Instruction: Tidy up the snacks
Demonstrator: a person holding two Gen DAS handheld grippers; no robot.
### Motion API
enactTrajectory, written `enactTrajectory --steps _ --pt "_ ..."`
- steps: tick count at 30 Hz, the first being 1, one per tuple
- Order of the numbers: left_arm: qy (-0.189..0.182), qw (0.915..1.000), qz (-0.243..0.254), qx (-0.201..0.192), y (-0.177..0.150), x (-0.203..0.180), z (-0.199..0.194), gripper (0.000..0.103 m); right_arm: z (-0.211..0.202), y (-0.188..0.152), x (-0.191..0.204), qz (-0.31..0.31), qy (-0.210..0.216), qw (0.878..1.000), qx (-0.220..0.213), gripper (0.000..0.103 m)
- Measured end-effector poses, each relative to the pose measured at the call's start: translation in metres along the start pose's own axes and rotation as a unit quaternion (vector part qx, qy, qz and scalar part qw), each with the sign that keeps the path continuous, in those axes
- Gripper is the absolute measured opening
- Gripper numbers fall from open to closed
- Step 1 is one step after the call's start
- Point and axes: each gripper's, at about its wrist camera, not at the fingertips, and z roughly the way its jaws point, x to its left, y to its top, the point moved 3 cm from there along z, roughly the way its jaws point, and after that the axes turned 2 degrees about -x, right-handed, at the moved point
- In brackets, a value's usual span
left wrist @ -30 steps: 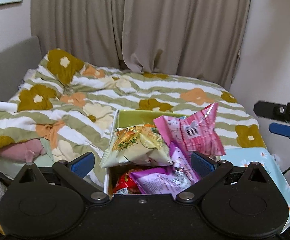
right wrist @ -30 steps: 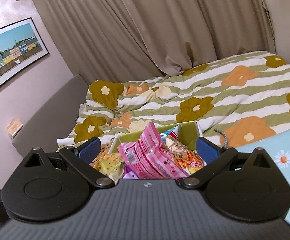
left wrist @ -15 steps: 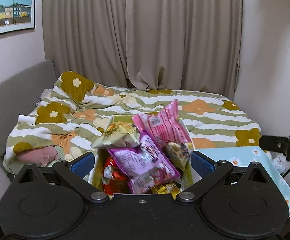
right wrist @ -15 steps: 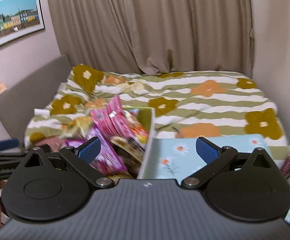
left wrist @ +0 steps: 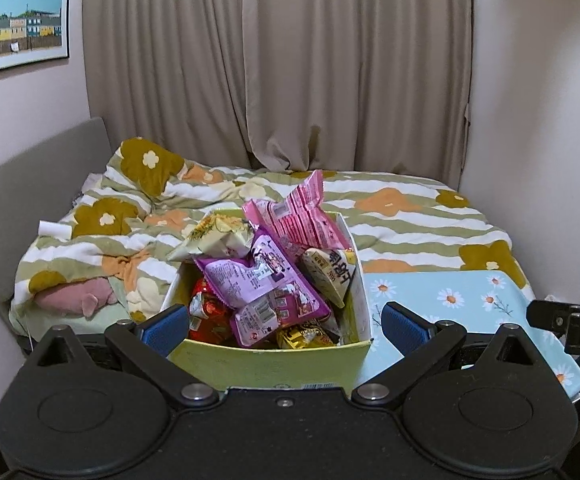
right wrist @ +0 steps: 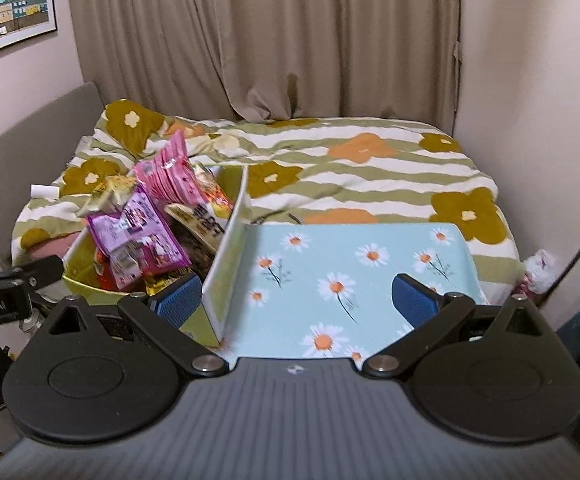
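A light green box (left wrist: 266,364) stands at the near edge of the bed, heaped with snack packets: a purple one (left wrist: 264,280), a pink one (left wrist: 302,216), a pale yellow one (left wrist: 214,236). Its open lid (right wrist: 342,276), pale blue with daisies, lies flat to the right. My left gripper (left wrist: 284,328) is open and empty, its blue pads either side of the box's near wall. My right gripper (right wrist: 296,300) is open and empty, just before the lid. The box (right wrist: 86,284) sits to its left.
A bed with a green-striped flower duvet (left wrist: 410,216) fills the room behind the box. A grey headboard (left wrist: 30,176) is on the left, curtains (left wrist: 290,60) behind, a wall on the right. A pink soft toy (left wrist: 78,296) lies at the bed's left corner.
Both grippers have drawn back from the box. The box is now seen from farther away, and the right gripper has swung right over the lid.
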Motion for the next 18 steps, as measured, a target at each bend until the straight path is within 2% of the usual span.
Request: enactTrajectory --steps 18 --pt "0.001 0.9999 0.01 -0.005 0.001 -0.007 0.004 0.103 0.003 -0.003 -0.014 0.012 -0.012 1.0 0.006 0.103"
